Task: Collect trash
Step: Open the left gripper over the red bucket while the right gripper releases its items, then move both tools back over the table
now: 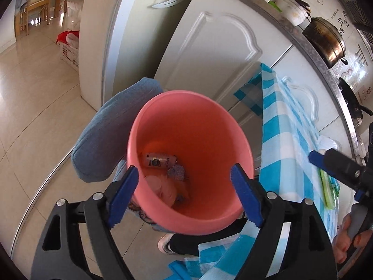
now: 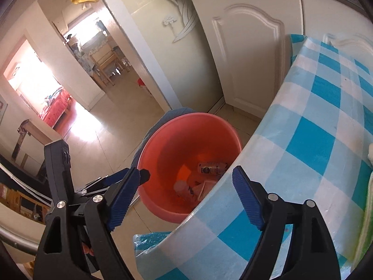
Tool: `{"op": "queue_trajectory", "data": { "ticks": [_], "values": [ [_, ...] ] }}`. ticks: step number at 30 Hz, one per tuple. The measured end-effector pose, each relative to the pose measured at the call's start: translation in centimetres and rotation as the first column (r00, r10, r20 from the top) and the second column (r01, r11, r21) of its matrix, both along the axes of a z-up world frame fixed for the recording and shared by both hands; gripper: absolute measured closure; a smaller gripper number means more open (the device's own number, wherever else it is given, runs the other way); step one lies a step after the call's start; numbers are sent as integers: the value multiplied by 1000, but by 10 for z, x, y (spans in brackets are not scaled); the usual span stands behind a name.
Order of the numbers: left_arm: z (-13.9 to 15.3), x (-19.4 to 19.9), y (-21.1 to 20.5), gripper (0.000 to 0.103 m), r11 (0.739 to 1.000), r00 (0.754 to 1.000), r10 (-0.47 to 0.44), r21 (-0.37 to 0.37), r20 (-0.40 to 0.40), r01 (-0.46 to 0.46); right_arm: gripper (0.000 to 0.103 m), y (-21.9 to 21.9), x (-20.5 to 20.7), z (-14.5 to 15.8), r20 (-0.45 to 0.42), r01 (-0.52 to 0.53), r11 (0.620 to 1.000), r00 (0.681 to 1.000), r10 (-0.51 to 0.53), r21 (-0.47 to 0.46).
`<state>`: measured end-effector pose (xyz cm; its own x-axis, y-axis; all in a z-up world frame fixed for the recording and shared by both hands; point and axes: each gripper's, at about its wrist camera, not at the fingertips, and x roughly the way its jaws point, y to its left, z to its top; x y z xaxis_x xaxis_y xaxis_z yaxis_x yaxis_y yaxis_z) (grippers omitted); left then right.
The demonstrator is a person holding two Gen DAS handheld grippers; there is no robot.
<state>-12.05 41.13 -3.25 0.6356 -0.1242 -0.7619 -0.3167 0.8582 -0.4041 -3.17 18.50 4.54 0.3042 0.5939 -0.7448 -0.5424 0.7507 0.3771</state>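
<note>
A pink trash bin (image 1: 209, 126) stands on the floor beside the table; it also shows in the right wrist view (image 2: 167, 144). Inside lie a small white bottle (image 1: 160, 160), crumpled wrappers and other scraps (image 1: 167, 191); the bottle shows in the right wrist view too (image 2: 211, 168). My left gripper (image 1: 184, 196) is open and empty, hovering right above the bin's mouth. My right gripper (image 2: 186, 198) is open and empty, over the table's edge with the bin below it. The right gripper's fingertip (image 1: 314, 158) shows at the right of the left wrist view.
A table with a blue-and-white checked cloth (image 2: 314, 140) stands right of the bin. A green item (image 1: 328, 191) lies on it. A blue-grey cushion (image 1: 112, 130) sits left of the bin. White cabinet doors (image 1: 209, 46) stand behind. Tiled floor (image 1: 35, 107) stretches left.
</note>
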Motion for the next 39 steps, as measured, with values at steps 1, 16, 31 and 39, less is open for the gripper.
{"op": "queue_trajectory", "data": {
  "ticks": [1,16,31,39],
  "values": [
    [0,-4,1,20,1000,1000,7,11,-2,-7,21,-8,-2,1,1,14,1000,1000,-14,11],
    [17,-34,-21,15,997,999,-26,75,-26,28,15,-114,-55,3,-8,145,978,989,-146,150],
    [58,-27,-89,14,981,988,-155,119,21,151,14,-178,-83,22,63,241,942,963,-262,235],
    [67,-23,-128,13,963,974,-228,147,11,224,14,-227,-96,15,68,332,904,930,-362,268]
  ]
}}
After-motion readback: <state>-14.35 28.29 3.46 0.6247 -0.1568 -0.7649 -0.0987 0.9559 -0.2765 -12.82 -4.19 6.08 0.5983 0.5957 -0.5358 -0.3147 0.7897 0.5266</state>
